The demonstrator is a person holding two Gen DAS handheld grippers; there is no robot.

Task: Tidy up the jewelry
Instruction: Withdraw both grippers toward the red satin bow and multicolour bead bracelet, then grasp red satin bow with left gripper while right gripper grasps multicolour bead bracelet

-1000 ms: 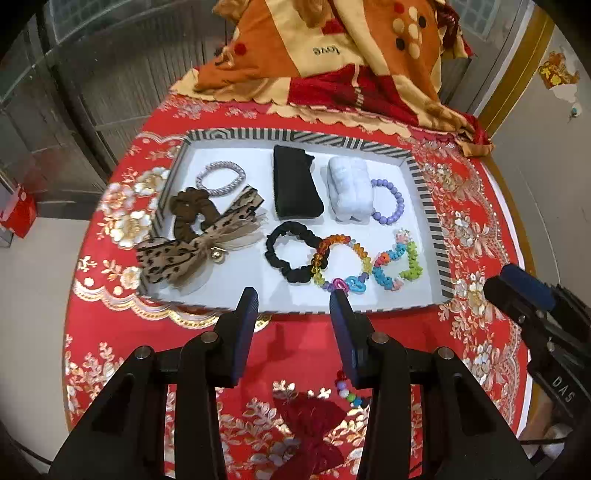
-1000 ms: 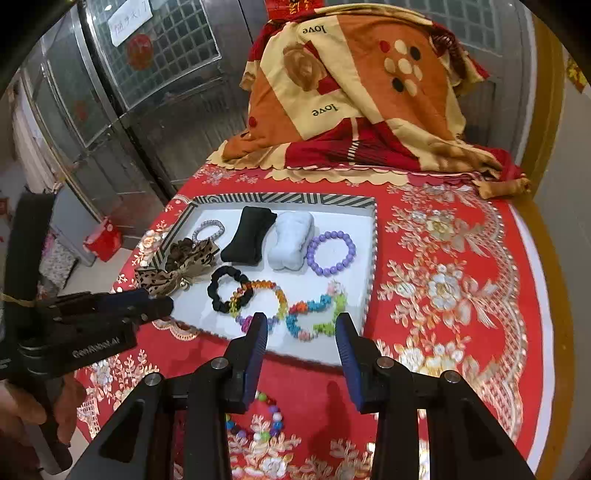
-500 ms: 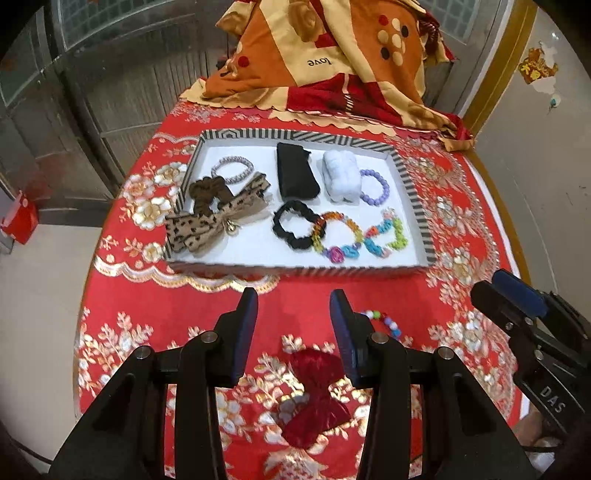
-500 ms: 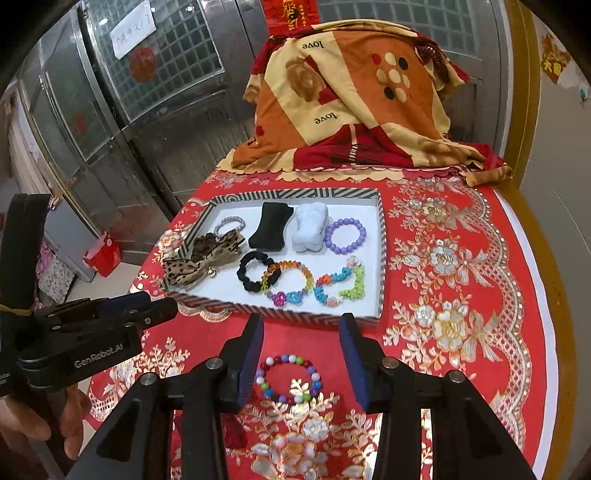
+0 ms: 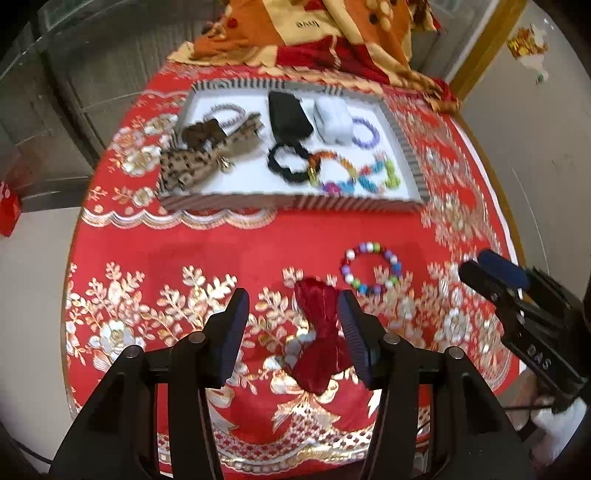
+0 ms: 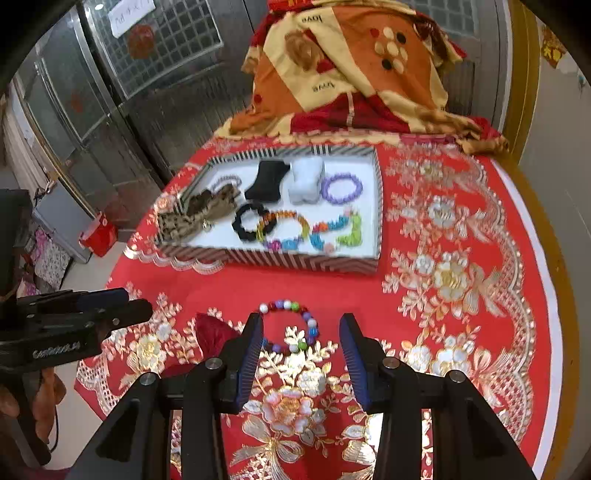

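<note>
**Legible markings**

Blanket (image 6: 354, 85), orange, cream and red: the word "love", printed upside down, twice in the right wrist view. Right gripper (image 5: 495, 273), black body, seen from the left wrist camera: white letters "DAS". Paper sign (image 6: 131, 16) on the metal door: writing unreadable.

In the right wrist view the dark red bow (image 6: 216, 332) is partly hidden behind the right gripper's left finger (image 6: 248, 354); the tray's (image 6: 280, 260) bracelets smear with motion blur (beads indistinct); the patterned blanket (image 5: 332, 33) is cut off at the left wrist view's top edge.
</note>
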